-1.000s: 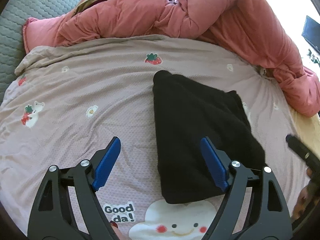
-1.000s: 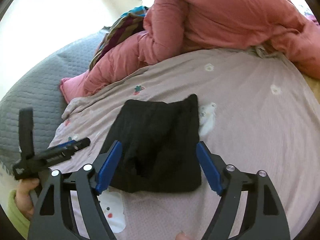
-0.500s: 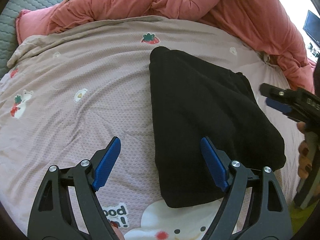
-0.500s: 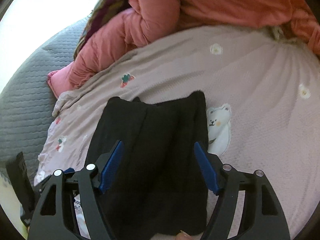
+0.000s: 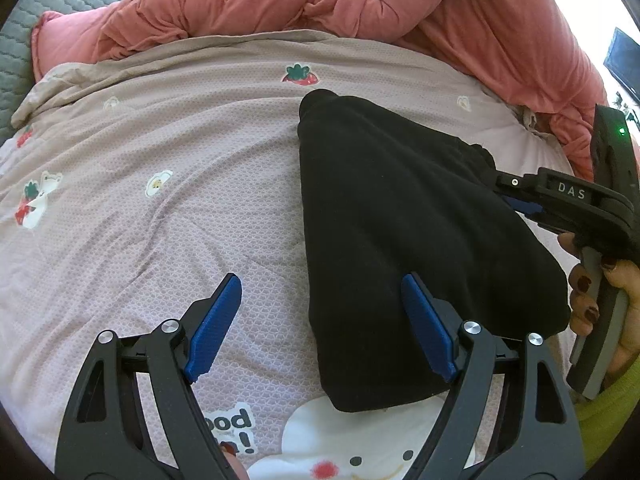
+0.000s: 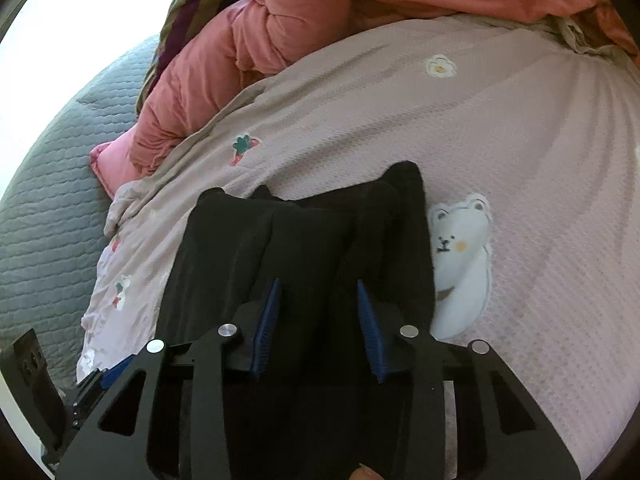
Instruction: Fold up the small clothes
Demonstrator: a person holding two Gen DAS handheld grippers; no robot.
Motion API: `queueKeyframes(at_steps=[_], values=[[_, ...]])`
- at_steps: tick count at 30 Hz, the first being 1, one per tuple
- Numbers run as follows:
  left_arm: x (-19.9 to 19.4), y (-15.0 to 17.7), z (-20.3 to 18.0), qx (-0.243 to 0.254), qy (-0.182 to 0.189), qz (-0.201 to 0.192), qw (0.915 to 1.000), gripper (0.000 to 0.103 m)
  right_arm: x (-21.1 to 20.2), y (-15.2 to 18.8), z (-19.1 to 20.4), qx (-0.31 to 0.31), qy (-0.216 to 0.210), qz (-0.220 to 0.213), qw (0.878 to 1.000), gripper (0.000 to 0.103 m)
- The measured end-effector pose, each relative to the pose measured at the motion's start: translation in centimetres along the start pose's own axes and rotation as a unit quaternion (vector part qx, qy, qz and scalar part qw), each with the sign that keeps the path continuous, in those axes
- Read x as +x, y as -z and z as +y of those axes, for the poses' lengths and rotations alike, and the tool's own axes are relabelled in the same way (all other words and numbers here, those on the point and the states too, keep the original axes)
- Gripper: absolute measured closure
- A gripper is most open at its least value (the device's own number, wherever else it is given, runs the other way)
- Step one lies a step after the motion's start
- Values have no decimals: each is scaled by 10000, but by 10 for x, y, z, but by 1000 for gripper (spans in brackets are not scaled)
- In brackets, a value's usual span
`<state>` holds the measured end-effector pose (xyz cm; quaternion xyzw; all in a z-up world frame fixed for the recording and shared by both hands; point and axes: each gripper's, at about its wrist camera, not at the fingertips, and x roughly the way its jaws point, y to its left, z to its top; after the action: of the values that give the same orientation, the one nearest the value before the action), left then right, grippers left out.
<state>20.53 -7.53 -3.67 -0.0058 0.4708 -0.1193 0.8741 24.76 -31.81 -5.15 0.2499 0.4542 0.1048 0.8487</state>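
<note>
A bed (image 5: 160,208) carries everything, spread with a pale pink printed sheet (bears, strawberries). A black garment (image 5: 400,220) lies flat mid-bed; a bunched salmon quilt (image 5: 360,4) is heaped along the far edge.

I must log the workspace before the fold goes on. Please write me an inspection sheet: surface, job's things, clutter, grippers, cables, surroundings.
Surface: pink sheet with cartoon prints, wrinkled, spread over the bed.
Job's things: one black garment, lying flat on the sheet, apparently already folded over.
Clutter: pink quilt bunched along the far edge; a striped cloth behind it.
Grippers: left gripper open, one pad over the garment's near edge, the other over bare sheet; right gripper closing, garment cloth between its pads, pads not yet pressing.
Cables: nothing seen.
Surroundings: grey quilted cover beside the sheet; bright window light.
</note>
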Motion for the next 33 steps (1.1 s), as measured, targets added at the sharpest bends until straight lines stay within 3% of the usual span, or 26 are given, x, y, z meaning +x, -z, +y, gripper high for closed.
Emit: queueKeyframes(at_steps=[4, 5, 6, 8, 14, 22, 28, 33], values=[[-1, 0, -1, -8, 5, 6, 10000, 29, 8, -3, -3, 21, -41, 69, 10000, 67], [-1, 0, -2, -2, -2, 7, 10000, 29, 8, -3, -2, -24, -18, 63, 10000, 71], [-1, 0, -2, -3, 1, 7, 10000, 29, 8, -3, 1, -119, -6, 27, 9999, 84], [-2, -1, -2, -7, 22, 3, 10000, 29, 2, -4, 8, -305, 20, -88, 9995, 89], [-7, 0, -10, 117, 69, -22, 9999, 30, -35, -13, 27, -833, -19, -599, 9947, 92], [1, 3, -20, 283, 164, 174, 9993, 29, -11, -5, -4, -818, 808, -364, 9927, 98], [3, 5, -15, 207, 195, 259, 9993, 29, -28, 5, -4, -776, 860, -489, 9921, 93], [1, 6, -17, 187, 177, 254, 9993, 29, -65, 15, 3, -700, 542, -797, 9929, 89]])
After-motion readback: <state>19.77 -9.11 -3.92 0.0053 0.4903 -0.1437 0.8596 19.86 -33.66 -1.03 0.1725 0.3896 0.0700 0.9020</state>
